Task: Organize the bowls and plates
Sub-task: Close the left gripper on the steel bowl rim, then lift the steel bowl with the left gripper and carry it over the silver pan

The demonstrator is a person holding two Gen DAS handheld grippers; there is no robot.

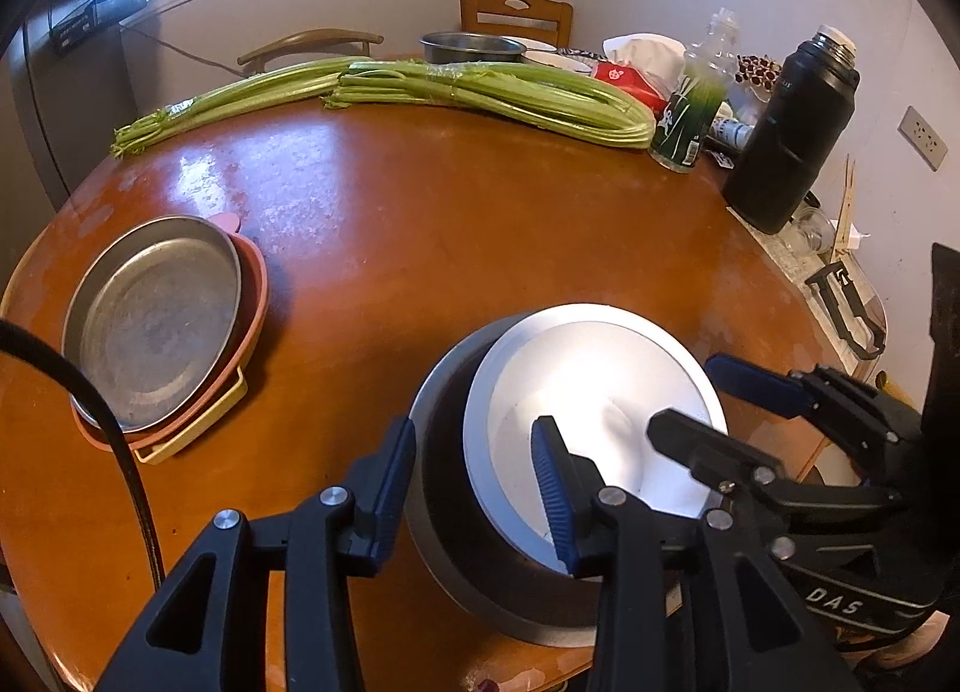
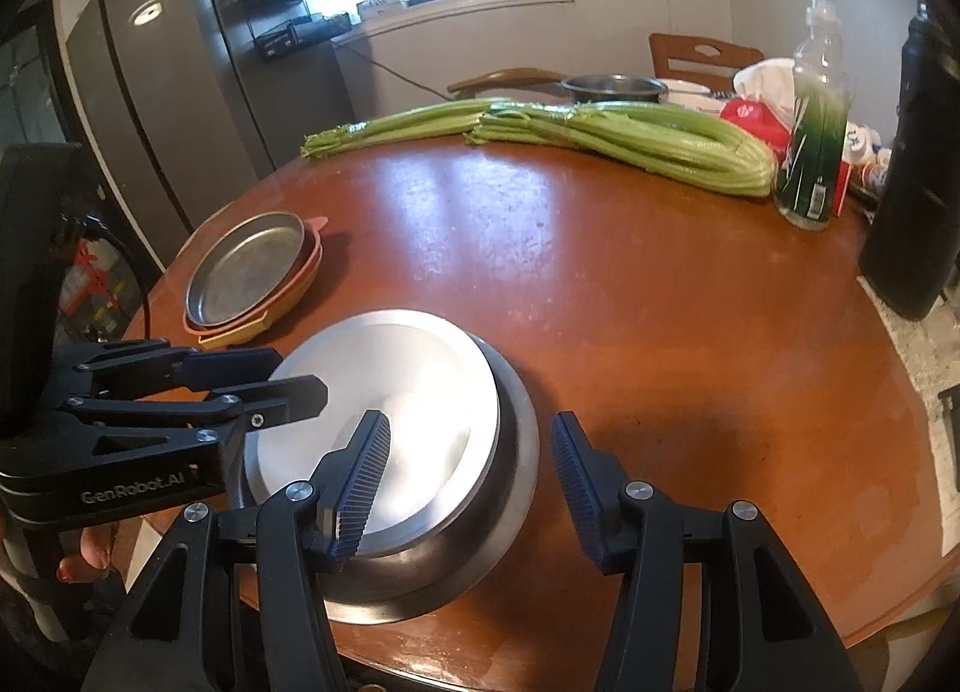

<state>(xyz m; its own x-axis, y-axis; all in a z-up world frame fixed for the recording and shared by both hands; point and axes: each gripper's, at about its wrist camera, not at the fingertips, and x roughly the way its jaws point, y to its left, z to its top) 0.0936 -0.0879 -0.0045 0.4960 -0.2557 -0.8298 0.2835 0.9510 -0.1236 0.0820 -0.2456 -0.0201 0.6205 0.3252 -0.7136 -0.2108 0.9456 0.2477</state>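
Note:
A steel bowl [image 1: 480, 602] [image 2: 510, 512] stands near the table's front edge. A pale, shallower steel bowl [image 1: 600, 368] [image 2: 390, 356] lies tilted inside it. My left gripper [image 1: 474, 440] [image 2: 300, 371] straddles their left rims, one finger close against the outer wall and the other over the inner bowl; its jaws look slightly apart, open. My right gripper [image 2: 468, 428] [image 1: 684, 392] straddles the right rims, open, with a clear gap beside its outer finger. Further left, a steel plate [image 1: 156, 320] [image 2: 252, 266] is stacked on a pink plate [image 1: 252, 296] and a yellow one [image 1: 198, 434].
Two celery bunches [image 1: 480, 92] [image 2: 630, 140] lie across the far side of the round brown table [image 1: 450, 224]. Behind them are a steel basin [image 1: 474, 47], a tissue pack [image 1: 630, 77] and chairs. A clear bottle [image 1: 690, 110] and a black flask [image 1: 786, 140] stand at the right.

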